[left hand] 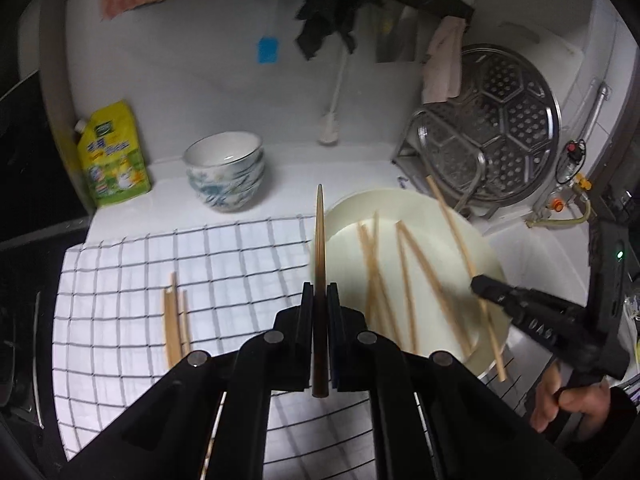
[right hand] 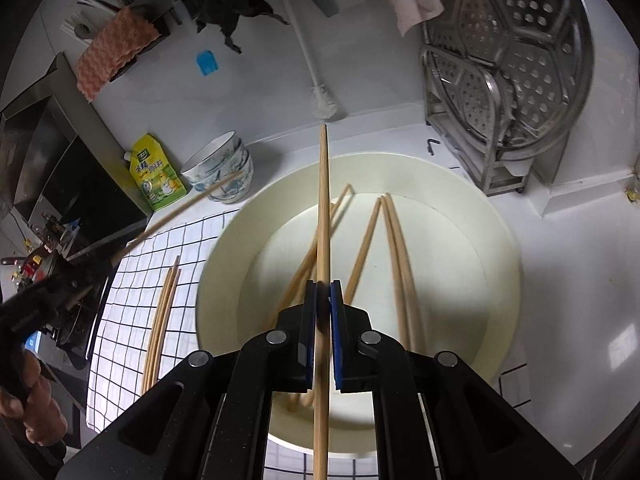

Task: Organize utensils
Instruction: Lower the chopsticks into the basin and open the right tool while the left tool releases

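My left gripper (left hand: 319, 292) is shut on one wooden chopstick (left hand: 319, 240) and holds it above the checked cloth (left hand: 132, 280), left of the cream plate (left hand: 420, 208). My right gripper (right hand: 323, 288) is shut on another chopstick (right hand: 323, 200) above the plate (right hand: 480, 264); it also shows in the left wrist view (left hand: 478, 282). Several loose chopsticks (right hand: 394, 248) lie in the plate. A few chopsticks (right hand: 162, 312) lie side by side on the cloth (right hand: 120, 340), also in the left wrist view (left hand: 174, 324).
Stacked patterned bowls (left hand: 226, 172) and a yellow refill pouch (left hand: 112, 156) stand behind the cloth. A steel steamer tray in a rack (left hand: 500, 132) stands at the back right. A brush (left hand: 332, 120) leans on the wall. A black stove (right hand: 80, 184) lies left.
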The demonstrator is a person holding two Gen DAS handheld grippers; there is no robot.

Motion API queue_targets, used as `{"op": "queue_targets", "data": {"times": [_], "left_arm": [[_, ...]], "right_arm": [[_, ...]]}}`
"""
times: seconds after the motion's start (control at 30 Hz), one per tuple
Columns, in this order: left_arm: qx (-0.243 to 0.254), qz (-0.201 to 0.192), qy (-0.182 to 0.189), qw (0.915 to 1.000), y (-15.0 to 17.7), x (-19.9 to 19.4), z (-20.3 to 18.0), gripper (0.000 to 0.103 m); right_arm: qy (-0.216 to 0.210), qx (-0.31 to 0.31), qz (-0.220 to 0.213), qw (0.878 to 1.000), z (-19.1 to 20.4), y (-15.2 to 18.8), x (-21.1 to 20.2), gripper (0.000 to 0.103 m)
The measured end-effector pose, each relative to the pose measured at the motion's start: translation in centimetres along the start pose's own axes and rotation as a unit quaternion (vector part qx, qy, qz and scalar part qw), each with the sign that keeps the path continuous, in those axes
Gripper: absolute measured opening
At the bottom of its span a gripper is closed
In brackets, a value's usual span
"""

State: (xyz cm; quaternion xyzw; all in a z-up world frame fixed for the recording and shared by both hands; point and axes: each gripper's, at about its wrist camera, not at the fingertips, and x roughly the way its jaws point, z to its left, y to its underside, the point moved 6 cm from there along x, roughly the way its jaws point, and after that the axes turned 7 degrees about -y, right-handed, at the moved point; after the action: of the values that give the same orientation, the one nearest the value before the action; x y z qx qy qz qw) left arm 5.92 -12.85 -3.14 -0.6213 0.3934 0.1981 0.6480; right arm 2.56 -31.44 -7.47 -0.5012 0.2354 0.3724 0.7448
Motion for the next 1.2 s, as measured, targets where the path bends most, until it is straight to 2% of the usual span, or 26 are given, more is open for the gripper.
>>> {"op": "queue_targets", "data": {"times": [0.17,0.3,0.53,0.7,0.73,0.77,0.8,0.83,0.87,1.2], "left_arm": [[0.033,-0.004,0.036,0.9988,-1.3,1.8,-5.4,0.007],[0.057,0.013,0.039,0.9975,-0.8,4.4,-8.8,0.007],[0.064,0.065,0.022,0.9956,0.8,9.5,-10.6,0.007],[0.062,0.09,0.011,0.9939,1.2,10.8,-10.4,0.009],[0.057,0.093,0.009,0.994,1.1,10.9,-10.2,0.018],[0.054,0.096,0.003,0.9939,1.1,10.9,-9.9,0.026],[0.053,0.096,-0.005,0.9939,1.0,10.9,-9.7,0.049],[0.051,0.095,-0.014,0.9941,1.0,10.8,-9.3,0.071],[0.044,0.088,-0.017,0.9949,0.9,10.6,-8.9,0.074],[0.025,0.079,-0.031,0.996,0.3,8.5,-5.8,0.074]], "right_arm": [[0.007,0.011,0.005,1.0,-2.0,0.2,-0.2,0.007],[0.008,0.031,0.014,0.999,-3.8,0.5,0.3,0.007],[0.007,0.049,0.043,0.998,-5.7,0.7,2.1,0.007],[0.001,0.061,0.055,0.997,-6.3,0.6,3.2,0.007],[0.001,0.061,0.054,0.997,-6.4,0.5,3.1,0.007],[0.001,0.062,0.048,0.997,-6.4,0.4,2.9,0.015],[0.002,0.062,0.044,0.997,-6.5,0.3,2.7,0.024],[0.007,0.06,0.036,0.998,-6.5,0.2,2.3,0.025],[0.01,0.059,0.032,0.998,-6.5,0.0,2.1,0.025],[0.026,0.048,0.018,0.998,-4.7,0.1,0.6,0.029]]}}
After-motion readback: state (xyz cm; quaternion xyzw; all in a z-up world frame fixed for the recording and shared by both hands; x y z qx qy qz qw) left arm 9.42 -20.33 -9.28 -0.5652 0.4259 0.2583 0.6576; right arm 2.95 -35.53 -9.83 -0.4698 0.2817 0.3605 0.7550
